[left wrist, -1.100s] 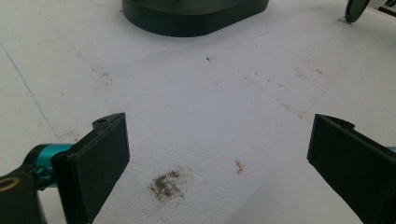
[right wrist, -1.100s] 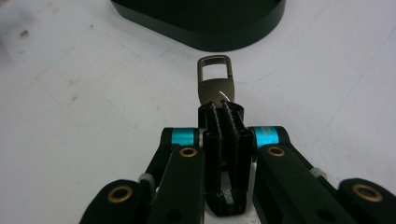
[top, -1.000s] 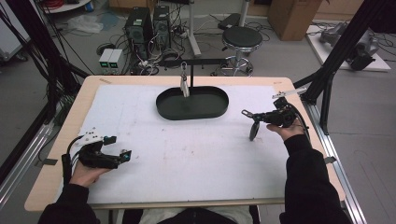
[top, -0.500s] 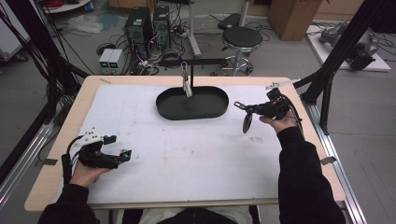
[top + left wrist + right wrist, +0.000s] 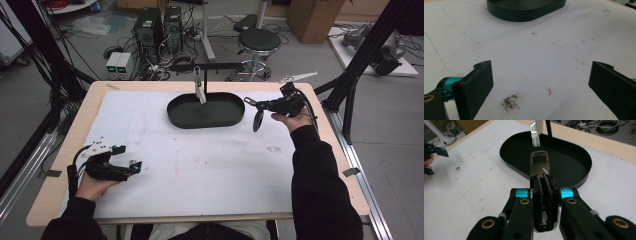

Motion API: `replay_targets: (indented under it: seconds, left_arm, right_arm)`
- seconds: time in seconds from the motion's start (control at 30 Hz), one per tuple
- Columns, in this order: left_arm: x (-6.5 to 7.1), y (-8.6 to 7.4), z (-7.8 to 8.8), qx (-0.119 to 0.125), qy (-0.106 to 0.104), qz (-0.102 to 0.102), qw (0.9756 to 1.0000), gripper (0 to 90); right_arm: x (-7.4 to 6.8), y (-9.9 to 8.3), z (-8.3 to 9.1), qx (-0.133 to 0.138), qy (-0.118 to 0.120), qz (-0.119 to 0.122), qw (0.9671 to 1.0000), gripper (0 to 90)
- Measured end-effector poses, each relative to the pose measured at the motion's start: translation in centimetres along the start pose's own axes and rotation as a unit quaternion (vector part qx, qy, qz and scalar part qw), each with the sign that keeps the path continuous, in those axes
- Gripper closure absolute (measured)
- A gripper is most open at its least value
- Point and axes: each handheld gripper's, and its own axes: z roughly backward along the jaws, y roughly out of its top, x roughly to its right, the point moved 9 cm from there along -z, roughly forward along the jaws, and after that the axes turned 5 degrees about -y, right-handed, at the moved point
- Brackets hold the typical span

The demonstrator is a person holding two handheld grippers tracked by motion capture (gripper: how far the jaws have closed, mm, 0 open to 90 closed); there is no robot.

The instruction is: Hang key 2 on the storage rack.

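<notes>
Right claw [image 5: 541,180] is clamped on a metal clip [image 5: 539,164] beside the black tray [image 5: 176,116]; placement remains. Left claw [image 5: 541,82] stands open, idle.

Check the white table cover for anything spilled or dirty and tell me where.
A dark, gritty smudge sits on the white cover between the open left tongs, with a small orange scrap beside it. Fainter specks are scattered toward the black tray. Nothing else looks spilled.
</notes>
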Motion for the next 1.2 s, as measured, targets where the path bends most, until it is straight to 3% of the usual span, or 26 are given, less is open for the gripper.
replay_targets:
  seconds: [0.33,0.7,1.03,1.2]
  left_arm:
    - [-0.1,0.0,0.1,0.002,-0.001,0.001,1.0,6.2]
    - [0.0,-0.1,0.0,-0.005,-0.001,0.0,1.0,6.2]
    - [-0.1,-0.2,0.0,-0.006,-0.005,0.004,1.0,6.2]
    - [-0.1,-0.1,0.1,-0.004,-0.006,0.006,1.0,6.2]
  right_arm:
    - [-0.9,2.9,-1.2,0.001,0.002,0.013,0.9999,86.8]
    - [-0.5,5.1,-3.1,0.005,-0.008,0.01,0.9999,86.9]
    - [-0.8,7.5,-4.3,0.034,-0.018,0.017,0.9991,86.9]
    - [-1.6,8.9,-5.1,0.043,-0.01,0.02,0.9988,86.9]
